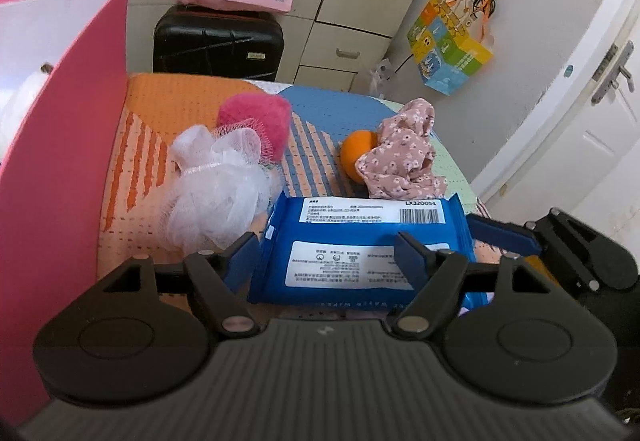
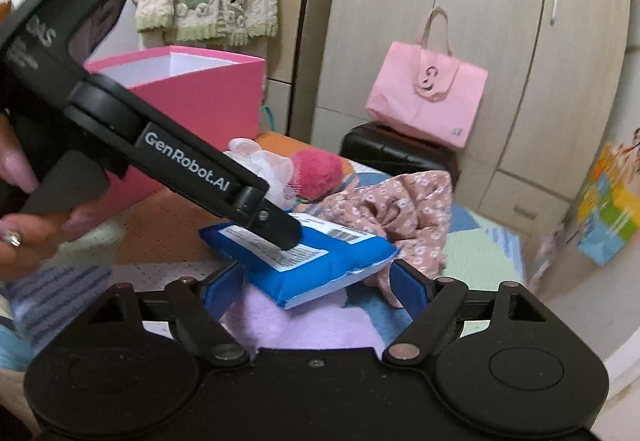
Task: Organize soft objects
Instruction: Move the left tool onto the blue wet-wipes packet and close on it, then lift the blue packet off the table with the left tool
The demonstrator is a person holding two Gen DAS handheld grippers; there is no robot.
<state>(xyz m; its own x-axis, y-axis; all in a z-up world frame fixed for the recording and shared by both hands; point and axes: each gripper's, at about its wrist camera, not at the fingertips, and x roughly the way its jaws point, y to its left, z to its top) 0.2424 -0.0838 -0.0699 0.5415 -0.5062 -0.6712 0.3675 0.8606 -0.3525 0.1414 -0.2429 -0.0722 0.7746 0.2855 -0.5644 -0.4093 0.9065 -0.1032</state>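
- Blue plastic wipes pack point(image 1: 360, 245) lies flat on the bedspread point(image 1: 320, 113), label side up, right between the left gripper point(image 1: 326, 255) jaws; pads stand either side w/ gaps showing, so released, not clamping.
- Right gripper point(image 2: 316, 285) also spread; pack's near corner sits betw. its jaws, pads not pressing as far as I can tell.
- In the right wrist view, a left finger tip rests on top of pack's label – touching or just above, can't tell.
- Handling guess: film wrap looks slick, contents squashy, moderate weight for its size; will sag if pinched at one corner. Better to grip across the short width mid-body, clear of the sealed end flaps.
- Pink box point(image 1: 60, 145) stands left of left gripper, open top – prob. the drop spot.
- Ahead of the tool: white mesh puff point(image 1: 216, 185), pink puff point(image 1: 260, 121), floral cloth point(image 1: 404, 157), orange ball point(image 1: 358, 153) – all light, airy; the mesh could snag on the pads.
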